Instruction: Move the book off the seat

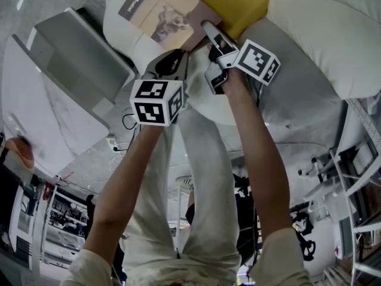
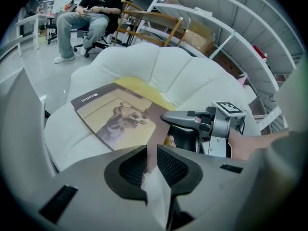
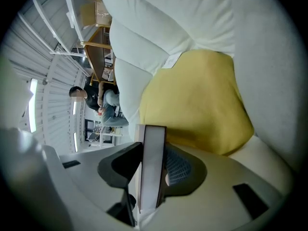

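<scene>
One view alone shows right gripper (image 3: 153,148) fingers clamping book (image 3: 154,179) edge; left gripper (image 2: 151,154) fingers barely apart

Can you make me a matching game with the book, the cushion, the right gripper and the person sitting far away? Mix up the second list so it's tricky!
Things:
1. book
2. cushion
3. right gripper
4. person

Clues:
A. yellow
B. sitting down in the background
C. clamped on the book's edge
D. tan cover with a picture, on the white seat

Pairs: 1-D, 2-A, 3-C, 4-B
</scene>
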Motion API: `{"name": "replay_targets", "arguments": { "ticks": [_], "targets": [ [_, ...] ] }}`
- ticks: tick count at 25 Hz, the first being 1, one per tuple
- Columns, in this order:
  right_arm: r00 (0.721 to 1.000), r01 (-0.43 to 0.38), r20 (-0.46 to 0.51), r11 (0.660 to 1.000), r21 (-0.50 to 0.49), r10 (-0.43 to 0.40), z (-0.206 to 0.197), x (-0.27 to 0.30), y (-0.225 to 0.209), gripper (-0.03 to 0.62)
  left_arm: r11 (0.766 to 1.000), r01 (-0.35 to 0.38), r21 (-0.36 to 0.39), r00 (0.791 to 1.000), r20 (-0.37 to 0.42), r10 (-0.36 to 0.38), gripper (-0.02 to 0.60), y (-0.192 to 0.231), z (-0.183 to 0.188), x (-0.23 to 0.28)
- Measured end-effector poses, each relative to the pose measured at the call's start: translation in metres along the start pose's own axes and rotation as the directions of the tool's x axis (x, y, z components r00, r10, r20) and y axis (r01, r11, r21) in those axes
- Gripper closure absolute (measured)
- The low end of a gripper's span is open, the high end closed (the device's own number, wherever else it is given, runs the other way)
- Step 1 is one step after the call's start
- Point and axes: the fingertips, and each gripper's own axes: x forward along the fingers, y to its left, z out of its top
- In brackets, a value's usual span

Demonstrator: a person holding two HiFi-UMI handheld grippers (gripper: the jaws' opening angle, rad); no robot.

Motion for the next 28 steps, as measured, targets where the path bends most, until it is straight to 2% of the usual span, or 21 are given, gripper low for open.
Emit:
{"name": "replay_targets", "arguments": {
  "ticks": [2, 4, 6, 7, 9, 13, 15, 19, 23, 24, 28],
  "targets": [
    [1.000, -0.017, 0.006, 1.000, 0.008, 0.017, 0.000, -0.001, 0.003, 0.443, 1.000, 0.005, -0.028, 1.000, 0.010, -0.005, 0.523, 0.000, 0.000, -0.004],
    [0.999, -0.038, 0.014, 0.999, -0.025, 0.038, 0.001, -0.003, 0.004, 0.445, 0.998, 0.015, -0.064, 1.000, 0.023, -0.013, 0.508, 0.002, -0.002, -0.009],
    [0.997, -0.068, 0.032, 0.997, -0.030, 0.069, -0.001, -0.003, 0.005, 0.448, 0.992, 0.041, -0.120, 0.999, 0.040, -0.036, 0.488, 0.007, -0.005, -0.014],
    [0.995, -0.087, 0.042, 0.996, -0.019, 0.088, -0.003, -0.002, 0.007, 0.448, 0.984, 0.065, -0.167, 0.997, 0.051, -0.057, 0.459, 0.010, -0.008, -0.015],
    [0.991, -0.119, 0.054, 0.993, -0.007, 0.119, -0.005, -0.002, 0.012, 0.450, 0.953, 0.111, -0.282, 0.993, 0.069, -0.095, 0.377, 0.016, -0.013, -0.016],
    [0.986, -0.155, 0.063, 0.988, 0.012, 0.154, 0.007, -0.013, 0.024, 0.451, 0.899, 0.125, -0.419, 0.991, 0.086, -0.098, 0.348, 0.013, -0.009, -0.012],
    [0.982, -0.172, 0.076, 0.985, 0.019, 0.170, 0.017, -0.020, 0.032, 0.451, 0.857, 0.155, -0.491, 0.987, 0.123, -0.107, 0.339, 0.008, -0.002, -0.012],
    [0.976, -0.199, 0.099, 0.979, 0.043, 0.194, 0.021, -0.026, 0.039, 0.451, 0.752, 0.247, -0.611, 0.964, 0.231, -0.129, 0.322, 0.013, 0.007, -0.018],
    [0.970, -0.225, 0.108, 0.973, 0.048, 0.219, 0.033, -0.038, 0.055, 0.451, 0.680, 0.323, -0.658, 0.941, 0.300, -0.157, 0.319, 0.006, 0.026, -0.023],
    [0.968, -0.232, 0.108, 0.971, 0.050, 0.226, 0.034, -0.039, 0.058, 0.451, 0.660, 0.351, -0.664, 0.931, 0.322, -0.171, 0.319, 0.004, 0.031, -0.023],
    [0.961, -0.264, 0.102, 0.962, 0.077, 0.255, 0.029, -0.041, 0.069, 0.453, 0.536, 0.471, -0.701, 0.879, 0.424, -0.218, 0.319, -0.004, 0.047, -0.025]
  ]
}}
